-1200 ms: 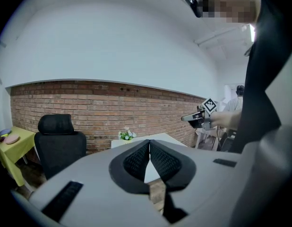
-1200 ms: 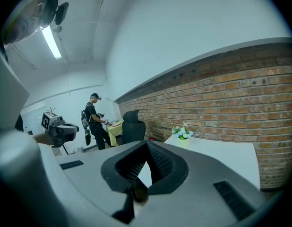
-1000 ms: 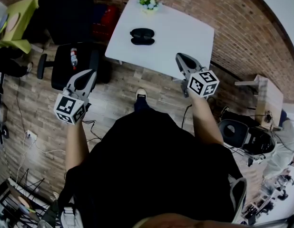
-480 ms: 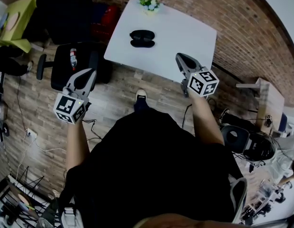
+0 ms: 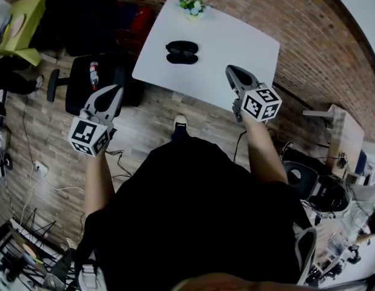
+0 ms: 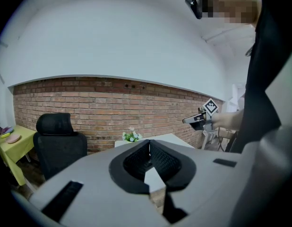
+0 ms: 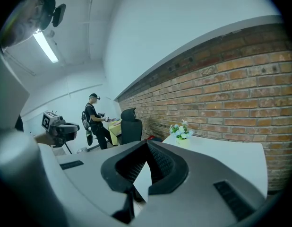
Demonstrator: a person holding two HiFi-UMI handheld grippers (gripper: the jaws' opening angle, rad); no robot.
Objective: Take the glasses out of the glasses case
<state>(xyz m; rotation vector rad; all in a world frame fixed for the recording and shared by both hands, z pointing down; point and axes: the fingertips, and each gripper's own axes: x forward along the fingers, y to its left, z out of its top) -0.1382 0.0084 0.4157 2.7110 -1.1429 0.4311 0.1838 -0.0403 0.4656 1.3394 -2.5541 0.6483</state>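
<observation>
Left tongs and right tongs: holding both closed and empty, well short of glasses case lying on counter; extraction not yet begun.

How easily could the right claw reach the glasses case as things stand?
Probably not yet: the right claw, shut, is held short of the glasses case on the white table. The bare tabletop between them looks clear, so reaching forward should do.
</observation>
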